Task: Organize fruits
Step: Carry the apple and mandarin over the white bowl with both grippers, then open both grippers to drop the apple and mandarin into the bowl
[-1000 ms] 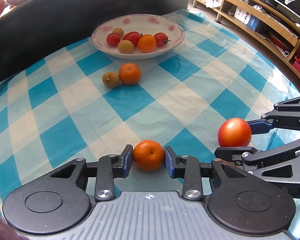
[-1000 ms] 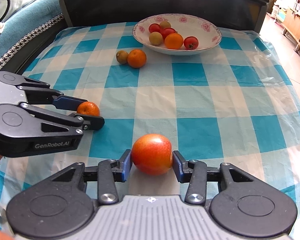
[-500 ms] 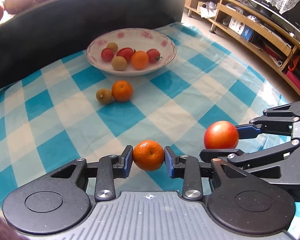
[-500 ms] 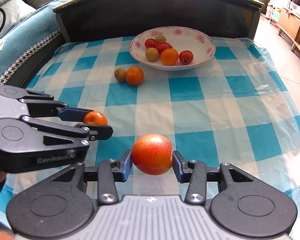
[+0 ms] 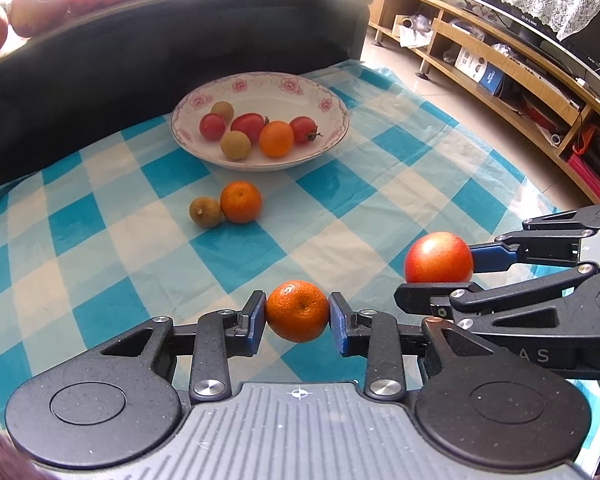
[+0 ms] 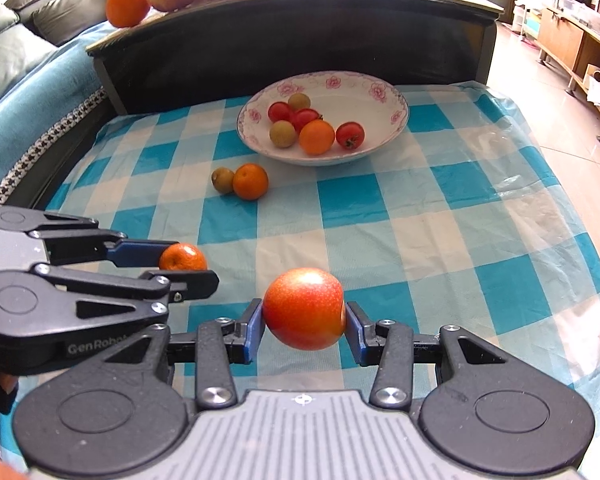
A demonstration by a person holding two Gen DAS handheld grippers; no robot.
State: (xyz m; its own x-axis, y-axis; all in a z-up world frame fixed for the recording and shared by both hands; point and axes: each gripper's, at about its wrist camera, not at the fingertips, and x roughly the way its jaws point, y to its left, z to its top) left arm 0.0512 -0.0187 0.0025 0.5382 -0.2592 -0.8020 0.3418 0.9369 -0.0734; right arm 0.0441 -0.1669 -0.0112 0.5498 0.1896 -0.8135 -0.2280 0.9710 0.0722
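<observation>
Left gripper (image 5: 298,318): clamped on a mandarin (image 5: 297,311), the blue pads pressing its two sides, so the fruit hangs clear of the cloth for carrying.
Right gripper (image 6: 304,322): closed around a red-orange apple (image 6: 303,308), squeezed at its widest part; in the left wrist view it sits to the right of the mandarin, near it but apart.
Grip reasoning: both fruits are round and smooth, so a hold across the middle probably keeps them from rolling out.
Tablecloth (image 5: 228,248): blue-and-white check under a clear glossy film; the near part below both grippers is bare.
Loose fruit, middle distance: a second mandarin (image 5: 241,202) touching a small brown longan (image 5: 205,211) on its left, lying on the cloth just in front of the bowl; both likely wait to be collected.
Bowl (image 5: 328,98): white with pink flowers on the rim, at the far side of the cloth, already holding small tomatoes, two longans and an orange fruit, so it appears to be the gathering place.
Step in hand: seemingly carrying both held fruits forward to the bowl.
Far edge: a dark raised ledge (image 6: 300,32) behind the bowl with more fruit on top.
</observation>
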